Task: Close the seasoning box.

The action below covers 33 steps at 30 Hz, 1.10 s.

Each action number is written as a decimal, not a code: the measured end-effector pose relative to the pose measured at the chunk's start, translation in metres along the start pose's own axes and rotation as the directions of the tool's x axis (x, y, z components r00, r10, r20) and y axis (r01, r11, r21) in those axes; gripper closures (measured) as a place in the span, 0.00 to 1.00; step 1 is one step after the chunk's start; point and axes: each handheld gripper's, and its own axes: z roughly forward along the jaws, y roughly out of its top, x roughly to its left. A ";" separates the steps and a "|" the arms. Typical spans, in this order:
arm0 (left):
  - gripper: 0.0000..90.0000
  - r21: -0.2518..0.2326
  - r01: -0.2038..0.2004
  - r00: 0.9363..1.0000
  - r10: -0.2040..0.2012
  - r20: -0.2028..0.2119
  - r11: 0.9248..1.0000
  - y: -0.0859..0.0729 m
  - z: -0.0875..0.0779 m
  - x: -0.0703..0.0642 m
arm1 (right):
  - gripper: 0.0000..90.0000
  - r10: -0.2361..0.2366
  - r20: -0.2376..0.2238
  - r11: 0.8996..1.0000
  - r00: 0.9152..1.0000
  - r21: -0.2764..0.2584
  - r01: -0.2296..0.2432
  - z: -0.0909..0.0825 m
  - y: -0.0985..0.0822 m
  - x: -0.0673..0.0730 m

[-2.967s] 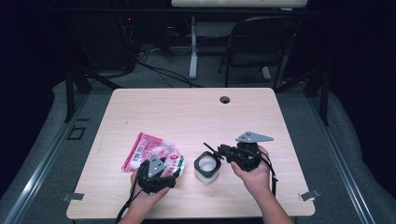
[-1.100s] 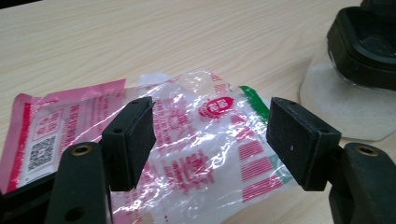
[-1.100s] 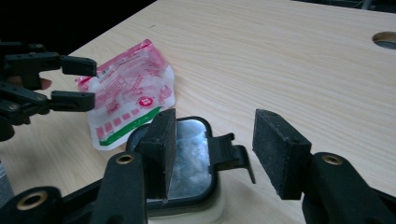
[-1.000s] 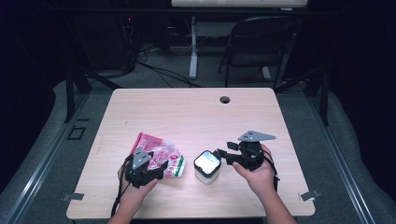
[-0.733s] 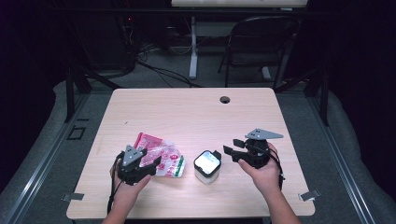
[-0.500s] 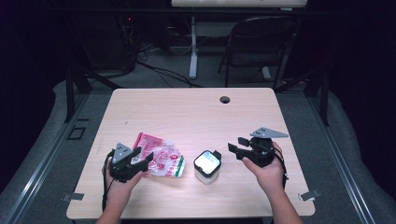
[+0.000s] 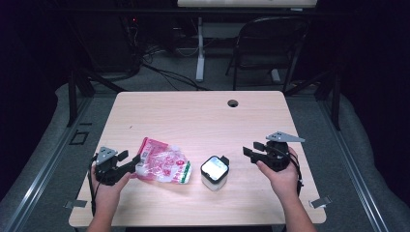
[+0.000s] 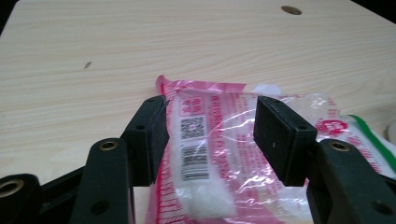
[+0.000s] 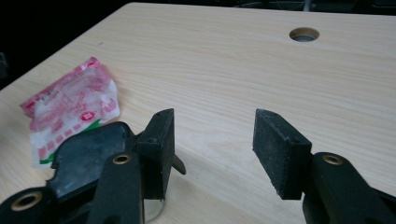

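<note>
A crumpled red and clear plastic bag (image 7: pixel 162 166) of white pieces lies on the wooden table (image 7: pixel 193 116) at front left. My left gripper (image 7: pixel 129 158) sits low at its left end. In the left gripper view the jaws have just been closing, and the bag's barcode end (image 8: pixel 205 140) lies between the two pads without being squeezed. A small white jar with a black lid (image 7: pixel 214 172) stands right of the bag. My right gripper (image 7: pixel 250 151) hovers open to the jar's right, pointing at it. Bare table shows between its pads (image 9: pixel 275 149), and the black lid (image 9: pixel 86 158) sits at lower left.
A round cable hole (image 7: pixel 233 103) is at the table's far middle. A dark chair (image 7: pixel 268 43) and a desk leg stand beyond the far edge. The floor around the table is dark.
My left gripper has slid left from over the bag to its left end. The right gripper has drawn back to the right, away from the jar. Bag and jar stay put.
</note>
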 end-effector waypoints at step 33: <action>0.48 0.058 0.106 0.990 -0.100 -0.102 0.993 -0.024 0.012 0.046 | 0.55 0.119 0.171 0.986 0.978 0.093 -0.136 0.043 -0.056 -0.053</action>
